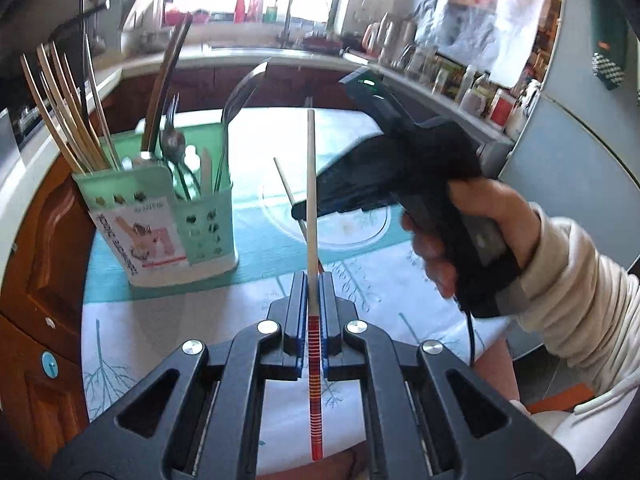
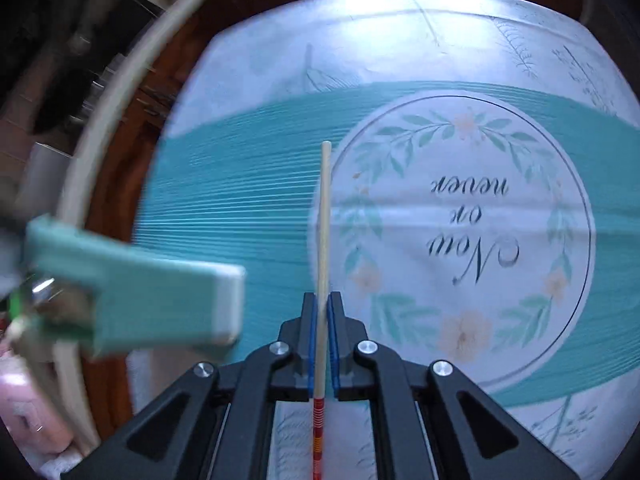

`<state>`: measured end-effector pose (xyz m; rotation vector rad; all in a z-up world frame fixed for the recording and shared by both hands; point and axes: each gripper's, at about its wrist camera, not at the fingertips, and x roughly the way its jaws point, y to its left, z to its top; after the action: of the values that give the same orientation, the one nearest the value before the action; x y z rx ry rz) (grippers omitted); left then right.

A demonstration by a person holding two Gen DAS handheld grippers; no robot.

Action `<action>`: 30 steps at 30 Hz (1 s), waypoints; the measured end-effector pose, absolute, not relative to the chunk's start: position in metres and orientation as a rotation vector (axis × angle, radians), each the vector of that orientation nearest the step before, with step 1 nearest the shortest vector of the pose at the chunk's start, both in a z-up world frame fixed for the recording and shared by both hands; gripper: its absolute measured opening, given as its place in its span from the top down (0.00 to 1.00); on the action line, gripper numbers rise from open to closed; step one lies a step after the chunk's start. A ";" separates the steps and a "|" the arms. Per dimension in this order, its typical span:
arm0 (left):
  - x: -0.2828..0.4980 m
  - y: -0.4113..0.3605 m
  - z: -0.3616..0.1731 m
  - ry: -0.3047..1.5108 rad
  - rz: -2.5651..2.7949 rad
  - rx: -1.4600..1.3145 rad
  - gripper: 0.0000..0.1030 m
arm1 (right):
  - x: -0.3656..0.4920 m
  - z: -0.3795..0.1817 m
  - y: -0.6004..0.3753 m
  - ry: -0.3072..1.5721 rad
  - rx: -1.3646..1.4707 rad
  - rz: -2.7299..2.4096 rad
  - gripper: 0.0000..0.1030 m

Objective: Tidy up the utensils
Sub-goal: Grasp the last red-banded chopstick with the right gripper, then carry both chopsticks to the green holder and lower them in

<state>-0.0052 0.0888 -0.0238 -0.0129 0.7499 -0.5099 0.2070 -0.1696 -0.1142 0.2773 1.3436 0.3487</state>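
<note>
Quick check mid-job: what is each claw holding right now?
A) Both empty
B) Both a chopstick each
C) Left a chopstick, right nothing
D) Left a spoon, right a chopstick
B: the left claw is shut on a chopstick, and the right claw on another chopstick.

L gripper is clamped tight, jaws nearly touching, pointing fwd and tilted down. R gripper is likewise closed, pitched steeply down. In the L wrist view the person's right hand wraps its black handle, cream sleeve bunched at the wrist.
</note>
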 end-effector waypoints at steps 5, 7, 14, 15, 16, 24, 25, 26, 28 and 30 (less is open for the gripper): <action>-0.027 0.108 0.015 0.583 -0.467 -0.080 0.97 | 0.169 -0.081 -0.189 1.183 0.375 0.452 0.95; -0.031 0.122 0.033 0.501 -0.422 -0.107 0.97 | 0.153 -0.064 -0.193 1.101 0.387 0.496 0.95; -0.020 0.172 0.078 0.287 -0.265 -0.177 0.97 | 0.107 0.030 -0.176 0.711 0.332 0.648 0.95; -0.015 0.178 0.081 0.264 -0.248 -0.182 0.97 | 0.100 0.046 -0.168 0.616 0.310 0.673 0.95; -0.010 0.184 0.083 0.240 -0.242 -0.190 0.97 | 0.094 0.057 -0.161 0.545 0.294 0.688 0.95; 0.035 0.219 0.068 0.042 -0.201 -0.261 0.97 | 0.082 0.086 -0.120 0.151 0.216 0.695 0.95; 0.043 0.222 0.063 0.042 -0.199 -0.263 0.97 | 0.085 0.085 -0.116 0.121 0.214 0.690 0.95; 0.051 0.225 0.060 0.043 -0.194 -0.266 0.97 | 0.091 0.079 -0.111 0.109 0.223 0.695 0.95; 0.066 0.230 0.052 0.048 -0.199 -0.269 0.97 | 0.095 0.074 -0.107 0.095 0.241 0.675 0.95; 0.076 0.230 0.044 0.043 -0.199 -0.255 0.97 | 0.103 0.068 -0.098 0.106 0.256 0.664 0.95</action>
<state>0.0762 0.2304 0.0442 -0.2550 0.0432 -0.1995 0.1035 -0.0981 0.0678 0.2557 0.1064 0.6636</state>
